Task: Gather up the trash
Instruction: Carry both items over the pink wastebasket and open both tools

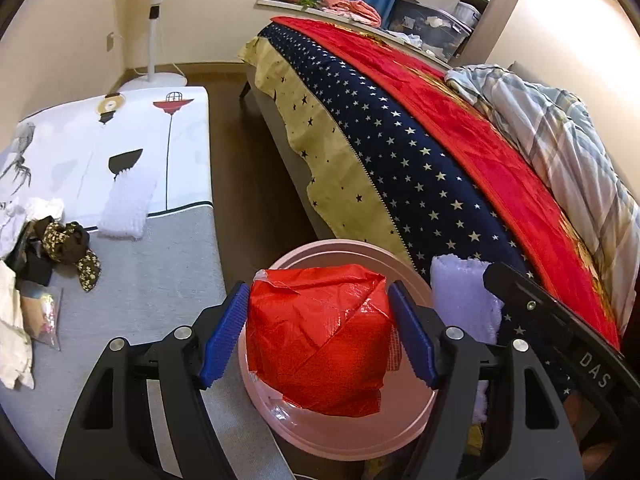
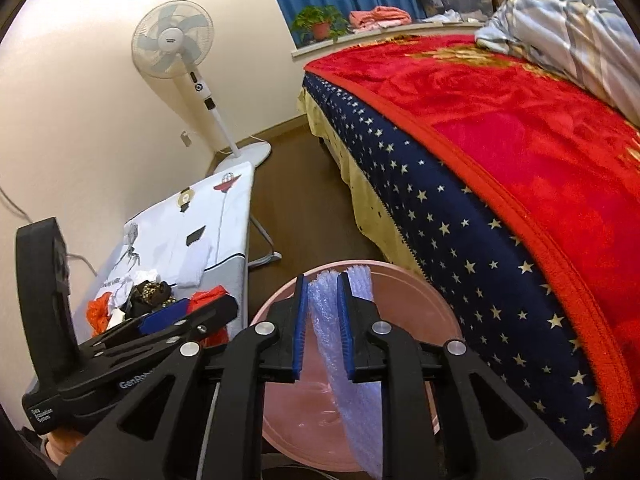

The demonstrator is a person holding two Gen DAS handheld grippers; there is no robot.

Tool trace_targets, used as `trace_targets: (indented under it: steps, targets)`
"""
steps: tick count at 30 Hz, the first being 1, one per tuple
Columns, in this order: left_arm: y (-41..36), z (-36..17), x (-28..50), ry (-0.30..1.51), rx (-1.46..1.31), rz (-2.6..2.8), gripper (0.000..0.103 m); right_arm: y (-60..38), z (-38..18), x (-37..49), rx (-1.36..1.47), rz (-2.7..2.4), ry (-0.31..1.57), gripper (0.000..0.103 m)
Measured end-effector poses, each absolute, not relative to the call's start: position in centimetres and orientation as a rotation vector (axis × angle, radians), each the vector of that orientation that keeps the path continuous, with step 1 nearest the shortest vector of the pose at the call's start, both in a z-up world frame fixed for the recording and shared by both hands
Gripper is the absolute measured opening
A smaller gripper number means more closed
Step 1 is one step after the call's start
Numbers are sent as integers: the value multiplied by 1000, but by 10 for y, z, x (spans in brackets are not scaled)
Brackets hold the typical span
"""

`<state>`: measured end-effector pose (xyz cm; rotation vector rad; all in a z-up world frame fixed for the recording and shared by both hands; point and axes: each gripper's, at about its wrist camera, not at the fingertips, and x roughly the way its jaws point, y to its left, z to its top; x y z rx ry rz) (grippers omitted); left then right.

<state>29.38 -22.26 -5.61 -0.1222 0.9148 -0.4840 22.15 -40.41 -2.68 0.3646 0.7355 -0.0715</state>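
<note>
A round pink bin (image 1: 344, 442) stands on the floor between the bed and a covered board. My left gripper (image 1: 318, 336) hangs over it, shut on a crumpled red plastic bag (image 1: 320, 340), with a blue pad against each side. In the right wrist view my right gripper (image 2: 323, 328) is over the same pink bin (image 2: 436, 300). A strip of white bubble wrap (image 2: 322, 320) stands between its narrow-set pads and trails down into the bin. The bubble wrap (image 1: 460, 296) and the right gripper's black body show at the right of the left wrist view.
A board with a printed cover (image 1: 160, 280) on the left carries dark floral cloth (image 1: 68, 244), a white ribbed sheet (image 1: 126, 204) and a clear packet (image 1: 42, 316). A bed with a red blanket (image 1: 460, 128) runs along the right. A standing fan (image 2: 176, 40) is by the wall.
</note>
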Motion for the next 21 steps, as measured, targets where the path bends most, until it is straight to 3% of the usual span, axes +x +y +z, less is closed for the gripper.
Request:
trace_targets:
  steps: [3,4,7,11,21]
  targets:
    - [-222,-56,294,899,-116,-468,72,-406,-29,223,370,-88,736,46]
    - [-222,-56,293,894,-117,-468,76,-406,-28,222,369,-99,728,50]
    - [-222,-54,291,883,-103,-451,87,-407,-27,221,359,-117,720,55]
    - [-221,-55,291,884,-94,-435,93,-406,-25,219,344,-120,714,61]
    - [-178,-22,232,803,35,-363,94,-377,22,173,254,-99,583,88]
